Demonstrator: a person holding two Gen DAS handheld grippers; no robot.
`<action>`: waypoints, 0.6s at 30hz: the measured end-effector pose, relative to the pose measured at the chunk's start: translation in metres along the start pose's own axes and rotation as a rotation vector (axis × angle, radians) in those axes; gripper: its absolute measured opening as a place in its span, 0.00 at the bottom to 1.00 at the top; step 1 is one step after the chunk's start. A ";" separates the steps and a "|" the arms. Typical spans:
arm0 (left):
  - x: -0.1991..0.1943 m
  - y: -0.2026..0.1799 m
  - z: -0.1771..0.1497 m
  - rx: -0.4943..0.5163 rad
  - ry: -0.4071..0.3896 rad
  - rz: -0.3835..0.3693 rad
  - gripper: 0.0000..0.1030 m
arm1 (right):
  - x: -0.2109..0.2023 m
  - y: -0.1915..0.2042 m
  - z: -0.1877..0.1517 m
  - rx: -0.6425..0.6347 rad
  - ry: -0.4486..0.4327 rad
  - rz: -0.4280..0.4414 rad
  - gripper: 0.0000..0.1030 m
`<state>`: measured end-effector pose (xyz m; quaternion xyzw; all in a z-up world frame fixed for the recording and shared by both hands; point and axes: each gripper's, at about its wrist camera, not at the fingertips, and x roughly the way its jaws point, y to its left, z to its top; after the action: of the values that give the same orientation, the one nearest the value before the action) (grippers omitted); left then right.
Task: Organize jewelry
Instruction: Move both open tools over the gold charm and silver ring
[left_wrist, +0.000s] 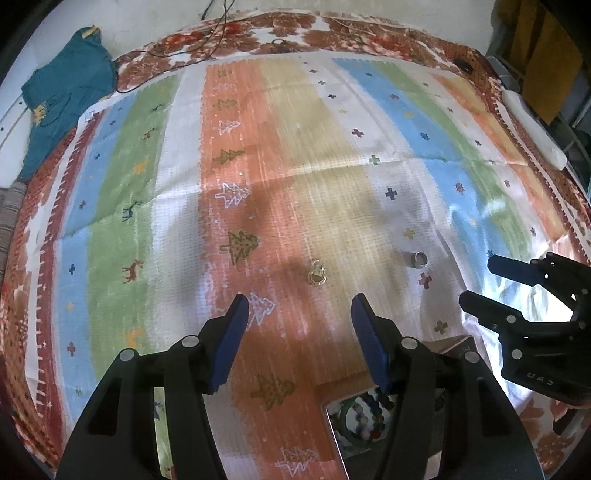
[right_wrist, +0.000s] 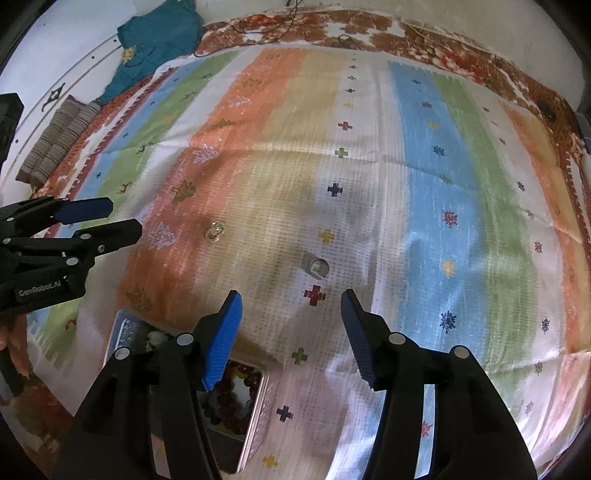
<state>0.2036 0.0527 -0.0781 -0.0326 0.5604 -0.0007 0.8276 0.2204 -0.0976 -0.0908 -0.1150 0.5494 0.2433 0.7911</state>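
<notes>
The left claw (left_wrist: 299, 301) hangs over a striped cloth (left_wrist: 147, 206), its blue pads apart with nothing between them. Just ahead of its tips, a little toward its right pad, a small gold ring (left_wrist: 317, 274) lies on the orange stripe, clear of both pads. Farther to that claw's right, a silver ring (left_wrist: 417, 259) stands on a white stripe, near a pink cross. The right claw (right_wrist: 291, 295) is also spread wide and empty; the silver ring sits just ahead of it, between the lines of its two pads and touching neither. The gold ring lies ahead and off to its left, between the two claws. Under the left claw's right finger and the right claw's left finger a metal tray (right_wrist: 255, 413) rests on the cloth, holding dark red beads (right_wrist: 236, 391) and coloured beads (left_wrist: 365, 417). A teal garment (left_wrist: 62, 96) lies far ahead on the left.
</notes>
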 end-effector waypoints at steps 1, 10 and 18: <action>0.003 -0.001 0.002 0.002 0.005 -0.002 0.56 | 0.003 -0.001 0.001 -0.001 0.005 -0.002 0.54; 0.035 -0.013 0.013 0.024 0.059 0.019 0.56 | 0.030 -0.013 0.011 0.017 0.050 -0.007 0.54; 0.055 -0.015 0.022 0.033 0.086 0.027 0.56 | 0.047 -0.017 0.015 0.025 0.080 -0.007 0.54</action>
<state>0.2444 0.0371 -0.1201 -0.0111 0.5958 -0.0002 0.8031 0.2550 -0.0932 -0.1304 -0.1166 0.5834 0.2287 0.7706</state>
